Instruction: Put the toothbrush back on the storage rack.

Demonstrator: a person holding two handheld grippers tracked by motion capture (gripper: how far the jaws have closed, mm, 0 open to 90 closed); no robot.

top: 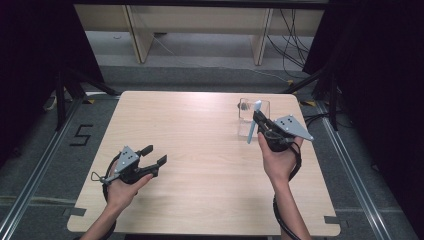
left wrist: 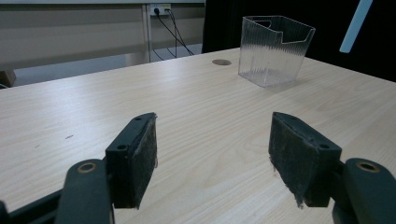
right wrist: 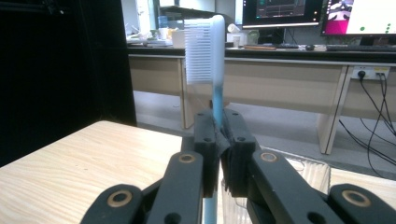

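Starting at the left of the pale wooden table (top: 200,165): the left gripper (top: 154,156) sits low over the near left part of the tabletop, held in the person's left hand (top: 121,189), with its grey three-cornered plate on top. Its jaws are spread wide with nothing between them, just bare wood grain. In the left gripper view the two black pads (left wrist: 141,158) stand well apart, pointing across the table toward the far right.

Moving right, the middle of the table is plain wood, with a small round hole (left wrist: 221,62) in the surface near the far side.

Further right, toward the far right corner, stands a clear ribbed plastic box (top: 253,116), open at the top and upright. The right gripper (top: 257,120) is just beside it on its near-right side, held by the right hand (top: 279,161). Its jaws are clamped tight on a light blue toothbrush with white bristles (top: 253,122), gripping the handle partway along. In the right gripper view the brush head (right wrist: 204,49) sticks straight up beyond the jaws, bristles facing left, and the clear box shows just below and behind them. From above, the toothbrush is slanted across the box, so it's over the box but I can't tell if its lower end touches anything.
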